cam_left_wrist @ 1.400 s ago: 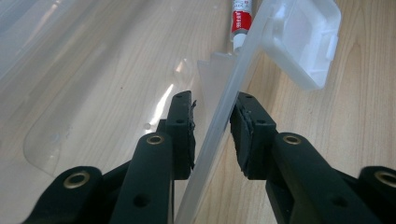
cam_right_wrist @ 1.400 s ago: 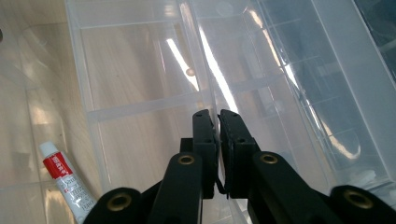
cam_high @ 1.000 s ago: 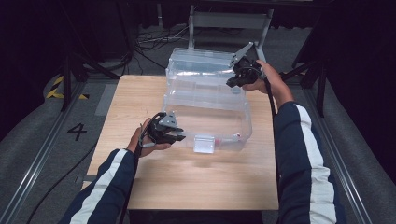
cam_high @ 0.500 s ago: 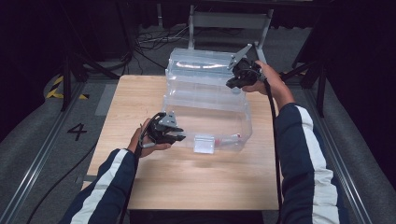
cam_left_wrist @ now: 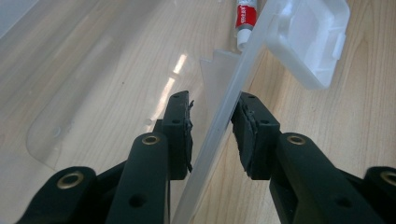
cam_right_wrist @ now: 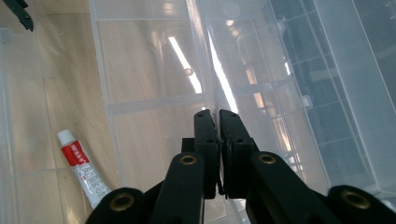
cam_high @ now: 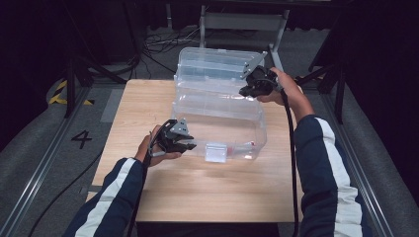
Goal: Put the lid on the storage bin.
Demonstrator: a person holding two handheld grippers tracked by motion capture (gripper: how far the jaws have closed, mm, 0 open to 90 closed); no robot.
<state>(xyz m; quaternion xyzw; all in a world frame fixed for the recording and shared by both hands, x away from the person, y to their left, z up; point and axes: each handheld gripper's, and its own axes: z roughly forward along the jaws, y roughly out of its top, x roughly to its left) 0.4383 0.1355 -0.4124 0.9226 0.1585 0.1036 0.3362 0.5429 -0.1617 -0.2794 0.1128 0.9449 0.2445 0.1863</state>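
A clear plastic box [cam_high: 217, 118] stands on the wooden table [cam_high: 207, 192] with its lid [cam_high: 217, 61] swung back. My left gripper [cam_high: 190, 145] is at the box's front left. In the left gripper view its jaws [cam_left_wrist: 212, 105] straddle the front wall [cam_left_wrist: 219, 126] with a gap on one side, so it is open. My right gripper [cam_high: 245, 91] is at the box's right rear, shut on the thin wall of the clear inner tray [cam_right_wrist: 154, 107]. A small white and red tube [cam_right_wrist: 81, 165] lies on the box floor [cam_left_wrist: 245, 21].
The box's white front latch [cam_high: 216, 152] hangs at the middle of the front wall [cam_left_wrist: 310, 37]. The table's near half is bare wood. Dark floor, cables and metal frames surround the table.
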